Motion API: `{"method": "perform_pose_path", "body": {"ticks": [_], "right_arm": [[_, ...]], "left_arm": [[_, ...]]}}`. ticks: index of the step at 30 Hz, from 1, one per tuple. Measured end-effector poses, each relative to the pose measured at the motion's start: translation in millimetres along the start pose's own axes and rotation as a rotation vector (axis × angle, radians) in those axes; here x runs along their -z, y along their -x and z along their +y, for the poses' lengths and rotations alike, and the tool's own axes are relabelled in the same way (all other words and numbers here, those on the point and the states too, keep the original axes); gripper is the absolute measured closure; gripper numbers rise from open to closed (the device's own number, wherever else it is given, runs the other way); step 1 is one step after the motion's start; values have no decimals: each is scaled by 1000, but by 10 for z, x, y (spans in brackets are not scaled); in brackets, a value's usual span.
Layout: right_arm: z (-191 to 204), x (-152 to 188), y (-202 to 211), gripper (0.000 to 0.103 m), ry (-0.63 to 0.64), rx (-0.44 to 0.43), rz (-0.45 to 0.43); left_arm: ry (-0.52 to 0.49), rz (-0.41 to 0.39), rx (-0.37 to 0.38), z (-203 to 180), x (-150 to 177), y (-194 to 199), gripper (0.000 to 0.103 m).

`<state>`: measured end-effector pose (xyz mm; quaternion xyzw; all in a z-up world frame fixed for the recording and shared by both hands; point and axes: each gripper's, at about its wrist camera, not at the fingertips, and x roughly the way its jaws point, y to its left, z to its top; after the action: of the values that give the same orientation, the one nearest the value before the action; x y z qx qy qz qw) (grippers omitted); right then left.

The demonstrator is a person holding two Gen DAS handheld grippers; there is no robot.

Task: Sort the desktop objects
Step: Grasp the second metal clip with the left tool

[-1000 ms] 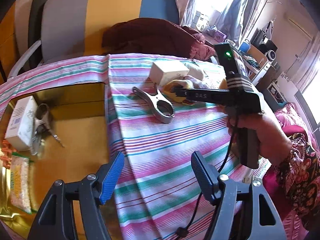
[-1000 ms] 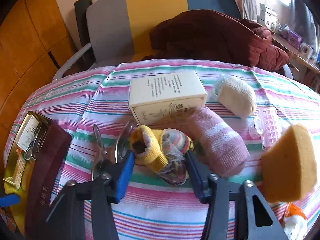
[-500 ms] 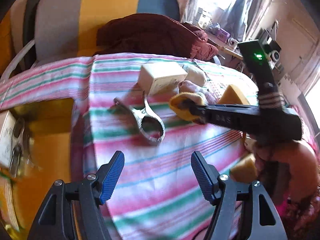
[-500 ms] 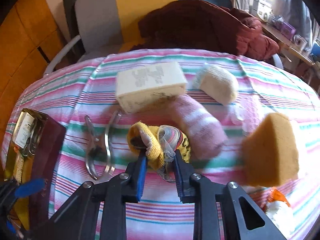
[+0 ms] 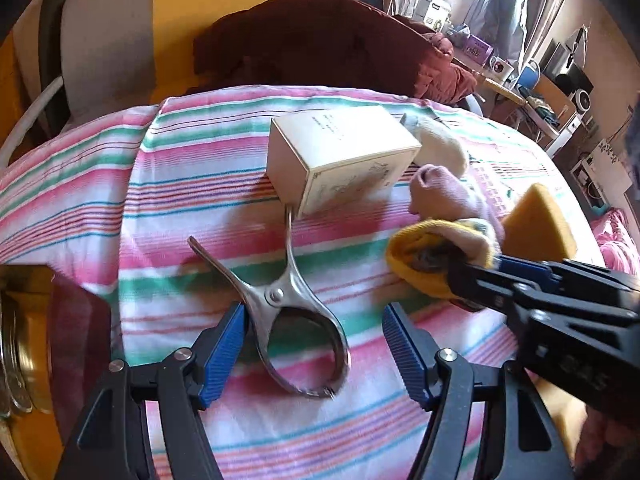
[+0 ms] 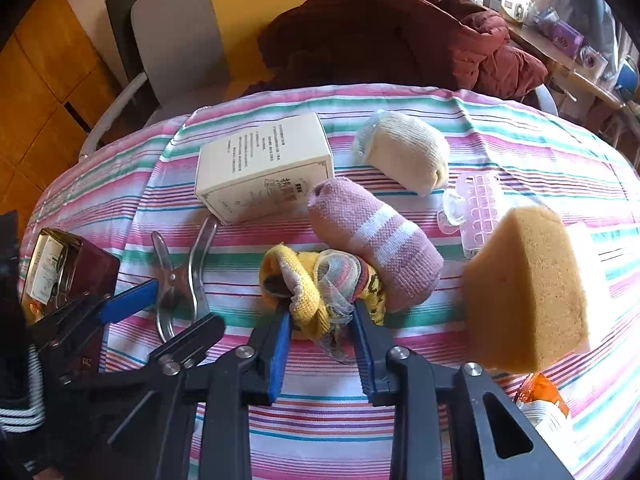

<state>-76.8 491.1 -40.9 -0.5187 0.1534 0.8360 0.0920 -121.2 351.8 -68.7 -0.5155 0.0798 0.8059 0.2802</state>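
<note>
Left wrist view: left hand-held gripper [image 5: 314, 344] stands wide, straddling the metal clamp [image 5: 294, 312] on the striped desk [image 5: 180, 184]; close squarely across its pivot.

Right wrist view: right hand-held gripper [image 6: 320, 334] pinches the yellow sock bundle [image 6: 320, 288], jaws easing apart; firm up before lifting.

A striped cloth [image 6: 400, 432] is covering the table. Lying directly on it: metal clamp [image 5: 296, 312], cream box [image 6: 260, 168], pink sock [image 6: 376, 236], cream sock [image 6: 404, 152], yellow sponge [image 6: 528, 292], maroon tin [image 6: 76, 264].
</note>
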Motion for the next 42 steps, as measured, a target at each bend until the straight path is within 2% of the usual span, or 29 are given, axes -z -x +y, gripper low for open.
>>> {"method": "perform_pose_path", "body": {"ticks": [4,7,13,17,29,33,36,38,40,41,42], "right_arm": [[-31,-13,-13,69,-16,-10,3],[-37,-15,-56,69,-26,-14,10],[-9,-20,-91,71,6,6,12],[3,-22,-104,71,26,14,15],[11,11,-90,71,28,9,23],[10,20,-106,69,11,2,29],[14,15,-104,64,7,-1,19],[20,10,-128,63,13,7,19],[26,7,-148,64,21,14,20],[26,3,-149,66,25,17,18],[30,-3,-143,68,31,21,16]], "left_arm": [[-5,-27,-9,51,-13,-45,34],[-34,-50,-33,72,-11,-45,46],[-73,-72,-14,103,25,-28,53],[-62,-70,1,152,136,48,58],[-44,-63,35,183,686,375,58],[-48,-76,18,124,868,466,58],[-49,-61,35,85,851,461,43],[-67,-56,17,38,812,433,42],[-109,-59,-14,-20,784,390,45],[-118,-64,-26,-23,775,383,56],[-121,-70,-41,-14,776,383,60]]}}
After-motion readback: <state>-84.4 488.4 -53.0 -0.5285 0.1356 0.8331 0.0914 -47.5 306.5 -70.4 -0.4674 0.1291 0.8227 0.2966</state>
